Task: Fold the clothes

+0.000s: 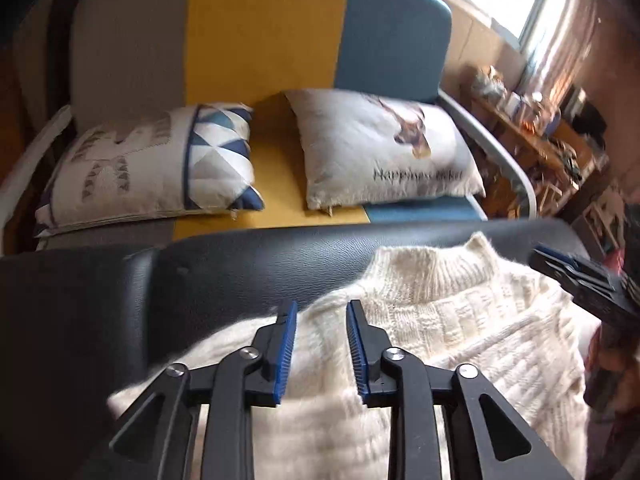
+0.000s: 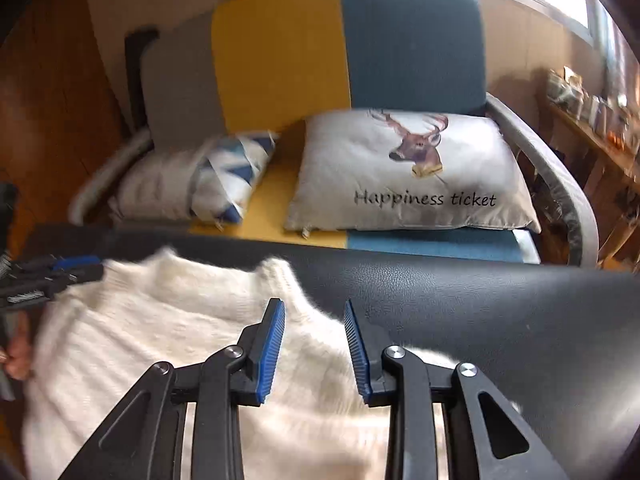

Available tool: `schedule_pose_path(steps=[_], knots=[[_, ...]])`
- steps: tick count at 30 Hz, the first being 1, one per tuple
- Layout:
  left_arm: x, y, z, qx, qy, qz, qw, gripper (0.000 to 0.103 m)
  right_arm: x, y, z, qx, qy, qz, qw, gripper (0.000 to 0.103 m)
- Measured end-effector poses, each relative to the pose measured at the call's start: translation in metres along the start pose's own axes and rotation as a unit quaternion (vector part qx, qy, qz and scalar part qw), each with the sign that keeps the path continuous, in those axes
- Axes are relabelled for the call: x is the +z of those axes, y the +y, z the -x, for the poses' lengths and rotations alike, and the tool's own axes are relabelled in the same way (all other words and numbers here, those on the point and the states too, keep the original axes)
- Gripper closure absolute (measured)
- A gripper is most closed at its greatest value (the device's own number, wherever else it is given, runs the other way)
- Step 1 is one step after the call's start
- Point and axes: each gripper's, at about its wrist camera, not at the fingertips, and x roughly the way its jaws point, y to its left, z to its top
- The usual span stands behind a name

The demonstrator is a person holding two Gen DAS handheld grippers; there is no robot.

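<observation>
A grey, yellow and blue sofa [image 2: 280, 60] carries two cushions. The deer cushion [image 2: 408, 172] lies toward its blue end, the triangle-patterned cushion [image 2: 236, 176] toward its grey end, apart.

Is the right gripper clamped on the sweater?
No, the right gripper is open, its blue pads apart above the white knit sweater.
</observation>
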Motion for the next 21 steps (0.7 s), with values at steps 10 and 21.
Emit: schedule_pose_path(steps=[10,21], knots=[[-0.136,0.024,0.133,-0.079,-0.014,0.084,0.9933,0.055,-0.158,-0.034,0.161,0.053,0.038,-0.104,0.992,0.071],[-0.3,0.041,0.201,-0.096,0.018,0.181,0.9786,0.055,-0.309,-0.063,0.233,0.139,0.095,-0.238,0.957,0.067]])
